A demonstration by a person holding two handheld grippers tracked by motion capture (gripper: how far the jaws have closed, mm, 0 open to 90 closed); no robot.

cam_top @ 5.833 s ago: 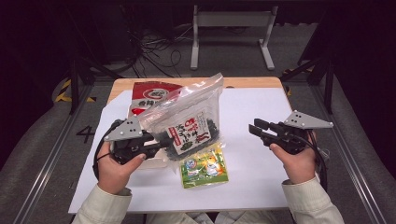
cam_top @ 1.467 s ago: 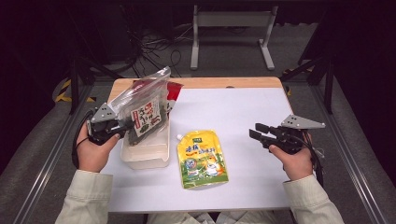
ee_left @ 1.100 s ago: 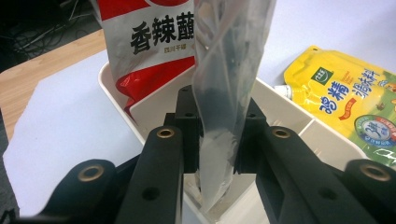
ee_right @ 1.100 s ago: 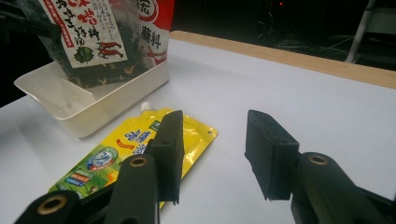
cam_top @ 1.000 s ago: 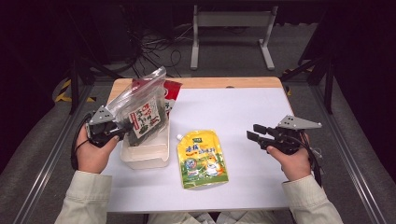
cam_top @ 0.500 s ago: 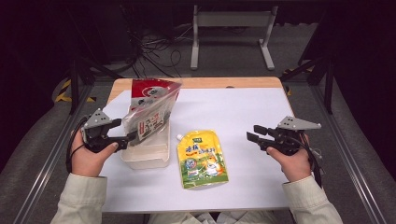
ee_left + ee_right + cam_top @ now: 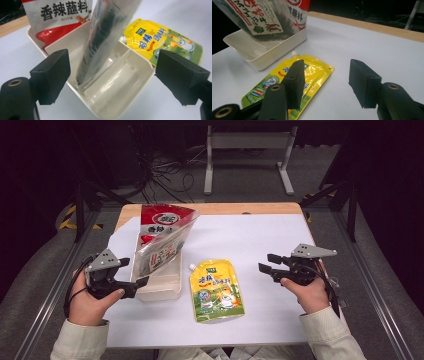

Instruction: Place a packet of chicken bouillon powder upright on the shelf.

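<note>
- Now the left gripper (image 7: 134, 285) stands spread wide just beside the near end of the white tray (image 7: 159, 292); its jaws have just been opening, and nothing is pinched between them, whereas a second ago they were clamped on the clear bag.
- That clear bag of dark seaweed (image 7: 105, 37) stands on edge in the tray's middle compartment, tilted back against the red sachet (image 7: 162, 220) in the far compartment. In the left gripper view it lies between the two black jaws but apart from both pads.
- Compared with half a second ago, the hand has drawn back toward the person and the bag has stayed in place, so I judge the placing of this bag done.
- The near compartment of the tray looks unfilled.
- The yellow spout pouch (image 7: 216, 290) lies flat on the white table sheet (image 7: 260, 235), just beside the tray and untouched.
- The right gripper (image 7: 266, 264) hovers over the sheet to the pouch's right, jaws parted and holding nothing; they have just been opening a little further.
- Likely the pouch is next for the tray; the leaning bag could topple if the tray is knocked.
</note>
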